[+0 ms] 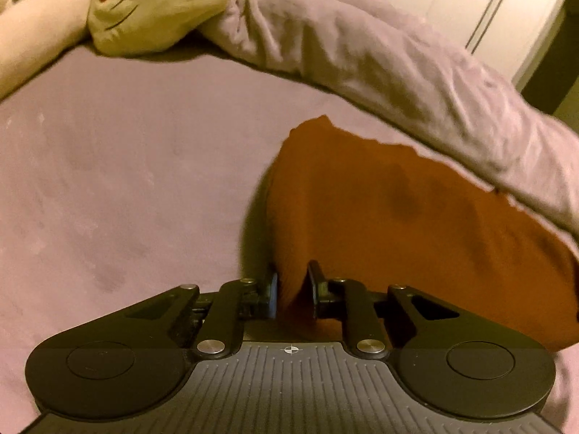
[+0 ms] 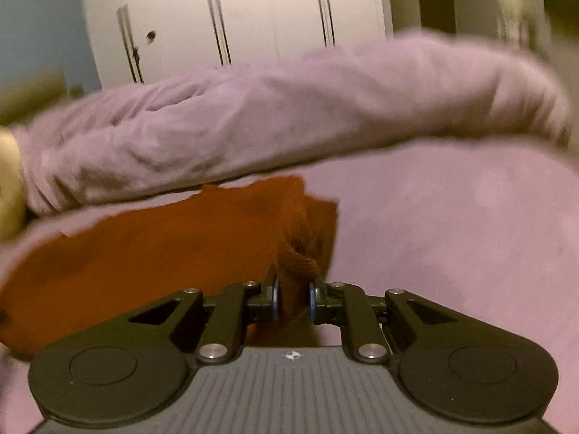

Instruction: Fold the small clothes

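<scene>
orange cloth (image 1: 398,224) lies on the pink bedsheet (image 1: 126,181), pinched at two points. my left gripper (image 1: 291,294) is clamped on the near edge of it, fabric bunched between the pads. my right gripper (image 2: 293,298) grips a gathered fold of the same cloth (image 2: 163,249) at its other end, and that corner stands up in a ruffle above the fingers. beyond the cloth a rumpled lilac blanket (image 1: 362,58) runs across the bed, its edge touching the far side of the garment. a cream plush toy (image 1: 152,3) rests at the blanket's end, and white wardrobe doors (image 2: 253,18) stand behind.
</scene>
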`<state>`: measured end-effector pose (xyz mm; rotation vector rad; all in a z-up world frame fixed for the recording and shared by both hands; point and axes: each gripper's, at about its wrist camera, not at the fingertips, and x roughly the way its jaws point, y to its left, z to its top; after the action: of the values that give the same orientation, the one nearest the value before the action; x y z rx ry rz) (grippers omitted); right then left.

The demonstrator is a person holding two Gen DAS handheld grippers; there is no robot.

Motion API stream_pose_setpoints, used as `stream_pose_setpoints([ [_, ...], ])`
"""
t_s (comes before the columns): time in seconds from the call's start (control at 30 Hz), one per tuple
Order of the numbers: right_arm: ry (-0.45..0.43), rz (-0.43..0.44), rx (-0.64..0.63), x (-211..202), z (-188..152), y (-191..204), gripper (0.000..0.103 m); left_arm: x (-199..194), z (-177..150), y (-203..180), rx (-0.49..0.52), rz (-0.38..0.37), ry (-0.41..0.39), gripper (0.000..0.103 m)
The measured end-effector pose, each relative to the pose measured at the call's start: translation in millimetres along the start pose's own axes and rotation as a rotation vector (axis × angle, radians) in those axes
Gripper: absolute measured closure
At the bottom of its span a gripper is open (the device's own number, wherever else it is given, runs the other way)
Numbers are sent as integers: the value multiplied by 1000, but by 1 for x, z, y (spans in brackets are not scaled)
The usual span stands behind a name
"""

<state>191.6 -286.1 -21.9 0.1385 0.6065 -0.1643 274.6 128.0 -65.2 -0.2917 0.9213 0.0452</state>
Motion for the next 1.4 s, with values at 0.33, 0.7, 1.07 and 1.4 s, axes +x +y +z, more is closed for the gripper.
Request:
stream_pose_setpoints([
  [0.33,63,-84,-35,6,7,-14,76,2,-3,-14,112,86,-10,72],
  [0.7,35,-40,-122,24,9,-4,82,5,-2,-20,144,115,-9,62],
  [1.07,101,-235,-136,54,6,-29,84,-7,7,1,63,144,-69,43],
  [1.4,-41,23,-270,52,31,33,83,10,36,-44,131,134,-173,28],
])
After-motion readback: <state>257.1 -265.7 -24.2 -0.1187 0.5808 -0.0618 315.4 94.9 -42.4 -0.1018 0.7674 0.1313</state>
